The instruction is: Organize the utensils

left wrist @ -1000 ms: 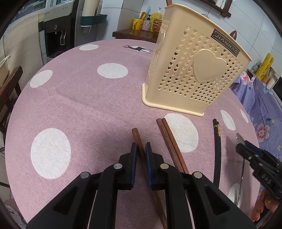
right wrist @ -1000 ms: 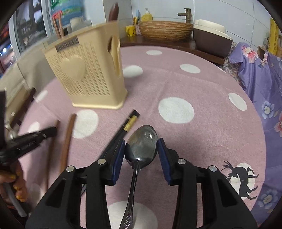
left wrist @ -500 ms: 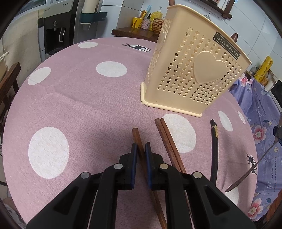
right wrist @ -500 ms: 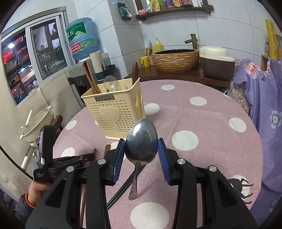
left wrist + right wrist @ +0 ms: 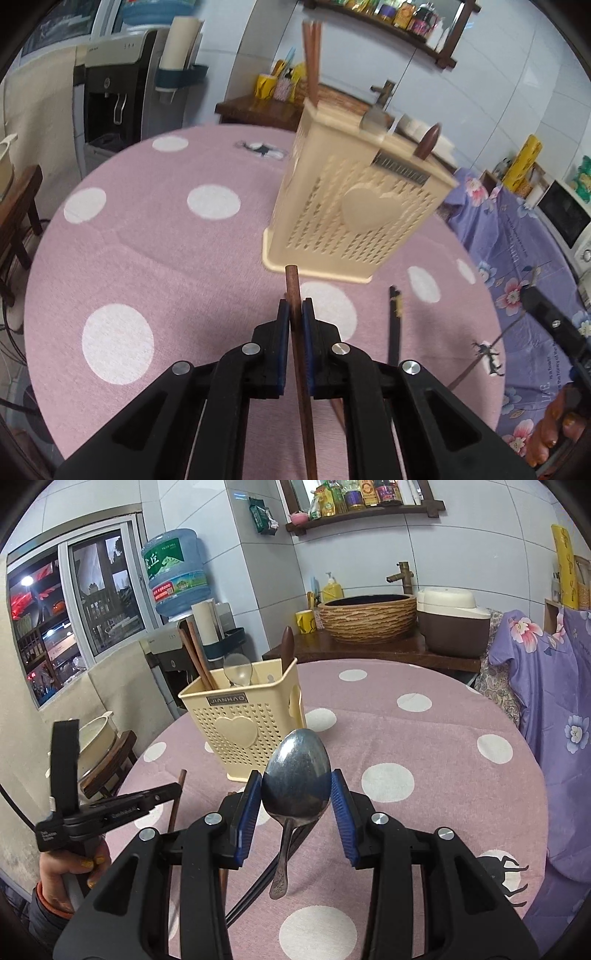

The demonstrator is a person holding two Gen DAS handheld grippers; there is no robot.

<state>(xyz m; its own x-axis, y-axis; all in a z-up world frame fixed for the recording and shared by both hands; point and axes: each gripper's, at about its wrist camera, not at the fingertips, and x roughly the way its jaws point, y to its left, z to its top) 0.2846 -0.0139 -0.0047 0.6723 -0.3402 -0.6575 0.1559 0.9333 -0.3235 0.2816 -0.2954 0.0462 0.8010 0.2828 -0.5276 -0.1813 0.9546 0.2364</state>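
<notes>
Holding chopsticks [image 5: 195, 657] and apparently spoons, caddy [image 5: 240, 727] stands; left tongs [image 5: 295, 314] clamp chopstick [image 5: 295, 317], right tongs [image 5: 295, 794] clamp spoon [image 5: 295, 779].

worktop cloth [image 5: 155, 236]: pink, white polka dots
perforated plastic utensil basket [image 5: 243, 734]: cream, heart-shaped holes, raised heart
metal spoon [image 5: 297, 779]: dull silver
wooden chopstick [image 5: 295, 295]: reddish brown
left tongs [image 5: 294, 314]: black, blue pads
draped fabric [image 5: 554, 709]: purple, floral

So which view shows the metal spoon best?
The right wrist view: the spoon fills the centre, bowl clamped in the right gripper, handle hanging down. The left wrist view catches only its thin handle at the right edge.
</notes>
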